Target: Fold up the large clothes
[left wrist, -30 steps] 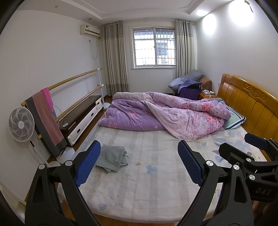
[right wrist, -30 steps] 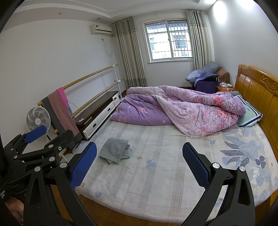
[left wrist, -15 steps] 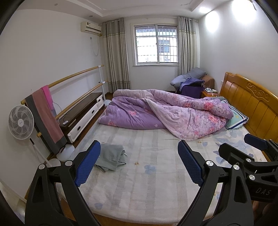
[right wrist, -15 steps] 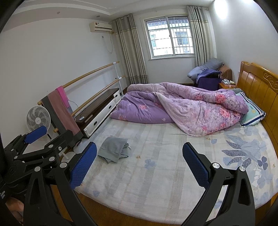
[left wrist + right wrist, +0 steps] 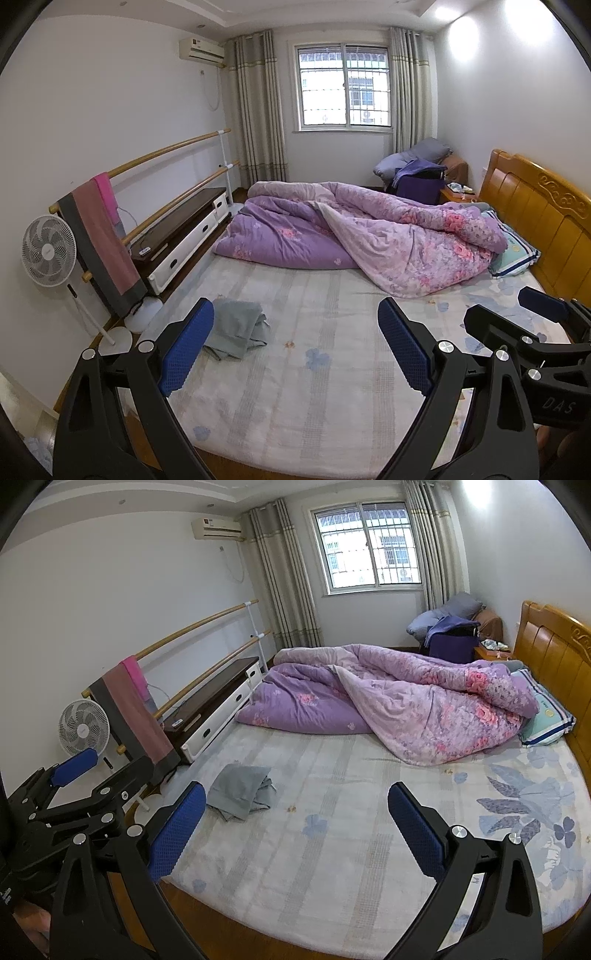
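A crumpled grey garment (image 5: 236, 326) lies on the bed's near left side; it also shows in the right wrist view (image 5: 242, 791). My left gripper (image 5: 295, 347) is open and empty, held above the bed's foot edge, well short of the garment. My right gripper (image 5: 295, 830) is open and empty, to the right of the left one. The right gripper shows at the right edge of the left wrist view (image 5: 532, 325); the left gripper shows at the left edge of the right wrist view (image 5: 70, 786).
A pale floral sheet covers the bed (image 5: 314, 387). A bunched purple quilt (image 5: 369, 236) and a pillow (image 5: 513, 254) lie at the far side by the wooden headboard (image 5: 546, 221). A fan (image 5: 48, 251), towel rail (image 5: 99, 240) and low cabinet (image 5: 184, 236) stand left.
Both views have tilted up and pulled back slightly, so the bed and the grey garment sit lower in frame. Both grippers stay open.
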`<state>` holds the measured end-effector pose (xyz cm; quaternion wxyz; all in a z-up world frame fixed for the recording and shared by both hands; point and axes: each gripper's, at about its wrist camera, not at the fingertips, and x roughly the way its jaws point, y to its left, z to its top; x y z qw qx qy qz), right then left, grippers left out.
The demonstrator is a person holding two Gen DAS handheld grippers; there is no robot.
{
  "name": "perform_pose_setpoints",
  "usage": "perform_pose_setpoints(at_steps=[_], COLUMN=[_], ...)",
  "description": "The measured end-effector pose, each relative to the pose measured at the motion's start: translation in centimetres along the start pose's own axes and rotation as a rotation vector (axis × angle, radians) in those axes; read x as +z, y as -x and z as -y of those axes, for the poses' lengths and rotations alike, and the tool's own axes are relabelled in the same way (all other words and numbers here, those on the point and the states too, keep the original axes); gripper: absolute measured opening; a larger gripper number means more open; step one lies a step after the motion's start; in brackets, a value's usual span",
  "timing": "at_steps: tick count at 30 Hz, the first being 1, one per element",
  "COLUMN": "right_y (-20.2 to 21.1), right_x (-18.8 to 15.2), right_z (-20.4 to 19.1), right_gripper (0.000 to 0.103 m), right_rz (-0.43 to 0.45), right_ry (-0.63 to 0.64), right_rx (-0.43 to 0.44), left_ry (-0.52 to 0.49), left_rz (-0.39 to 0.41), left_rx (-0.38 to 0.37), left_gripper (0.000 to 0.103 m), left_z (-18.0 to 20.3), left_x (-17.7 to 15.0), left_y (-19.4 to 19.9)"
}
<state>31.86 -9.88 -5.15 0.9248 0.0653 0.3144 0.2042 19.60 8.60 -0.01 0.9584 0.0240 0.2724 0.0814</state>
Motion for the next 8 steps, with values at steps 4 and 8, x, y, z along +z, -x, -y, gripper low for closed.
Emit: perform_pose_setpoints(at_steps=[4,8], right_y=[-2.5,-6.5], right_x=[-0.2,-0.8], right_z=[-0.1,-2.0], right_gripper=[0.095,0.095], right_rz=[-0.037,-0.108], right_ry=[0.007,0.031], right_rx=[0.017,0.033], left_ry=[0.013,0.049], left_rz=[-0.032,-0.109], left_rx=[0.027,0.04], left_gripper=[0.091,0.091], left_z=[-0.6,-3.1], left_x=[-0.5,-2.0], left_y=[-1.7,-4.6])
